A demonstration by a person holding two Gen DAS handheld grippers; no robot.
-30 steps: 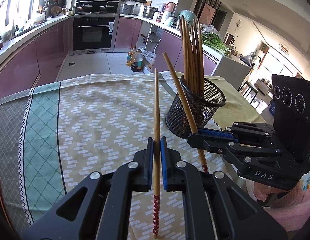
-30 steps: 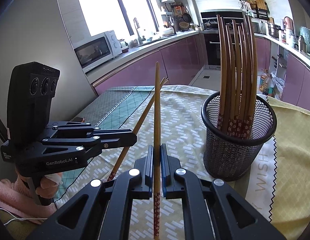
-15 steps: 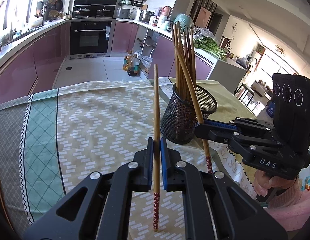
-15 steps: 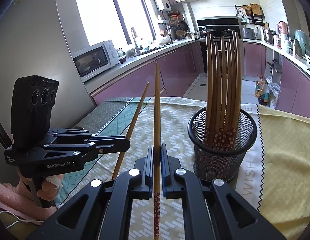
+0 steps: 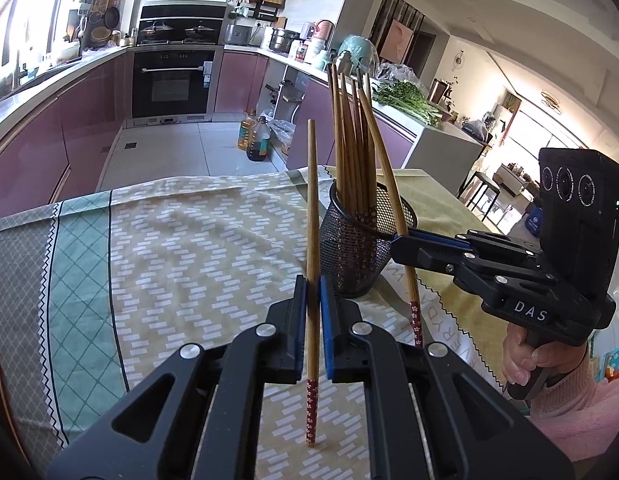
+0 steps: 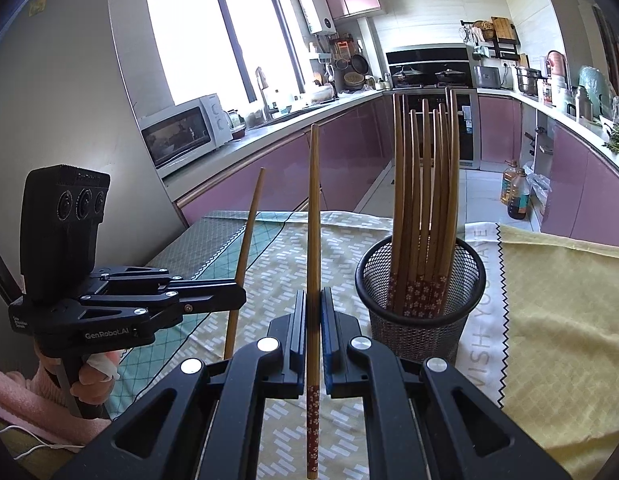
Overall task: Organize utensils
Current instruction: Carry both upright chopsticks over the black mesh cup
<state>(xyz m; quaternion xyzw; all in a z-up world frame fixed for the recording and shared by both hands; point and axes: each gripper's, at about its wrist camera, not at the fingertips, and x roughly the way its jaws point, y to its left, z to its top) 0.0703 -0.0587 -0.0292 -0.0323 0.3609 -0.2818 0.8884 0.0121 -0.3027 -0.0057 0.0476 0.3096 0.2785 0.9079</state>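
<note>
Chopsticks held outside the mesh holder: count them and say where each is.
2. One chopstick is clamped upright in the left gripper; the other chopstick is clamped in the right gripper, beside the mesh holder. The holder's bundle overlaps too much to count.

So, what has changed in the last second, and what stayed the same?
The right gripper carried its chopstick closer to the mesh holder, and it now stands more upright. Nothing was grasped or released: the left gripper still clamps its chopstick, and the holder's bundle is unchanged.

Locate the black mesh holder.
The black mesh holder stands on the tablecloth right of centre in the right wrist view, full of chopsticks, beside the yellow cloth.
</note>
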